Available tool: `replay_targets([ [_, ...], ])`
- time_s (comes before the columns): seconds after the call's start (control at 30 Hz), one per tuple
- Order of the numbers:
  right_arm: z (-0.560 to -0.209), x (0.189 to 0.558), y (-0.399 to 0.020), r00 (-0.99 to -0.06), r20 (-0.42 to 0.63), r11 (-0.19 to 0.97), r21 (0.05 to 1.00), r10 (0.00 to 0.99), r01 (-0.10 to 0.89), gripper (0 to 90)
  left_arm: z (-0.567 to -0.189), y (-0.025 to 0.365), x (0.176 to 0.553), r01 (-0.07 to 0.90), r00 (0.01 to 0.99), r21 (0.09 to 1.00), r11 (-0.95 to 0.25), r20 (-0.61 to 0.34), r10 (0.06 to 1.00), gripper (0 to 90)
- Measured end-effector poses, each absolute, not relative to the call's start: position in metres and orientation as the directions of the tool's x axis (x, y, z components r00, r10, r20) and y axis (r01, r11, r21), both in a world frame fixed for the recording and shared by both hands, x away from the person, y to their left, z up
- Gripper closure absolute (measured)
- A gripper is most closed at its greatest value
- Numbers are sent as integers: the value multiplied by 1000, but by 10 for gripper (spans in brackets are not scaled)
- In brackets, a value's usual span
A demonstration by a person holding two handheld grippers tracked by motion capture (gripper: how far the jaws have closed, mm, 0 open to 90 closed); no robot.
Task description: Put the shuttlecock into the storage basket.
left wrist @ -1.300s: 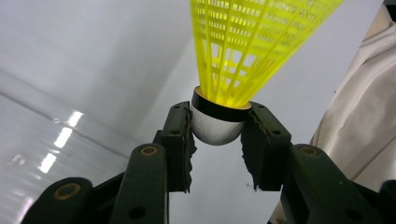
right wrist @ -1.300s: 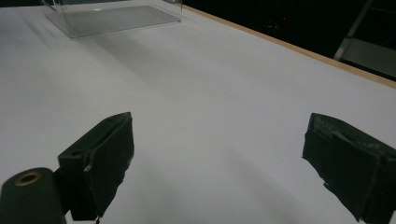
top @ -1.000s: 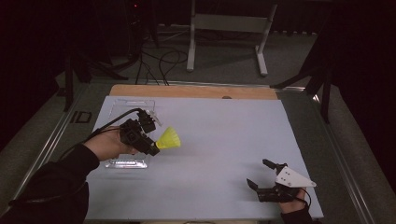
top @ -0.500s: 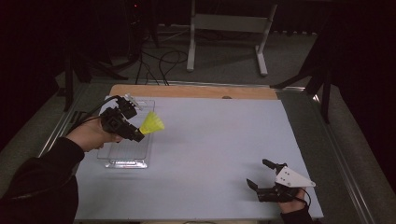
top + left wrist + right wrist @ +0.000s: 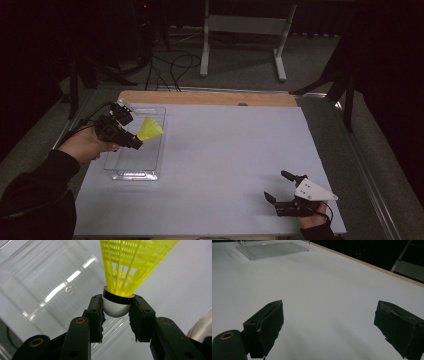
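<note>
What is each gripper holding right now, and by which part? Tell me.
The left gripper holds the yellow shuttlecock by its rounded white cork base, jaws shut on either side. The right gripper holds nothing; its jaws are wide open over the table.

Dark lab: covered table (image 5: 225, 165), floor cables (image 5: 175, 65)

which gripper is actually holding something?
The left gripper, over the clear tray: jaws clamp the yellow shuttlecock by its cork. The right gripper is open, empty.

Pale worktop (image 5: 225, 165) with wooden strip (image 5: 210, 98) along far edge. Beyond it, dark floor, black cables (image 5: 172, 62), grey metal stand (image 5: 245, 30), black stand legs (image 5: 340, 75) at right.
</note>
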State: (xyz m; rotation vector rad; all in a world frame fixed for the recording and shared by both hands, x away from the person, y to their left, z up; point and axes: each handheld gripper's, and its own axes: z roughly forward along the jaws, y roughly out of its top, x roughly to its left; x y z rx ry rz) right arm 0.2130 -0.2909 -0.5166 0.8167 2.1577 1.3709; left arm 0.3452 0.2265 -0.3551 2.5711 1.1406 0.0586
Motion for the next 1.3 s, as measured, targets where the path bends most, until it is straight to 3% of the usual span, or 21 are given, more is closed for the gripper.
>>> replay_targets([
  [0.6, -517, 213, -290, -724, -57, 332, 911, 687, 243, 92, -364, 283, 327, 792, 533, 374, -483, -38, 845, 645],
  [1.0, -518, 214, -290, -724, -53, 331, 911, 688, 247, 92, -393, 290, 320, 771, 577, 372, -517, -63, 814, 645],
  [1.3, -517, 213, -290, -726, -56, 333, 911, 686, 245, 92, -412, 288, 324, 762, 607, 317, -564, -48, 793, 644],
])
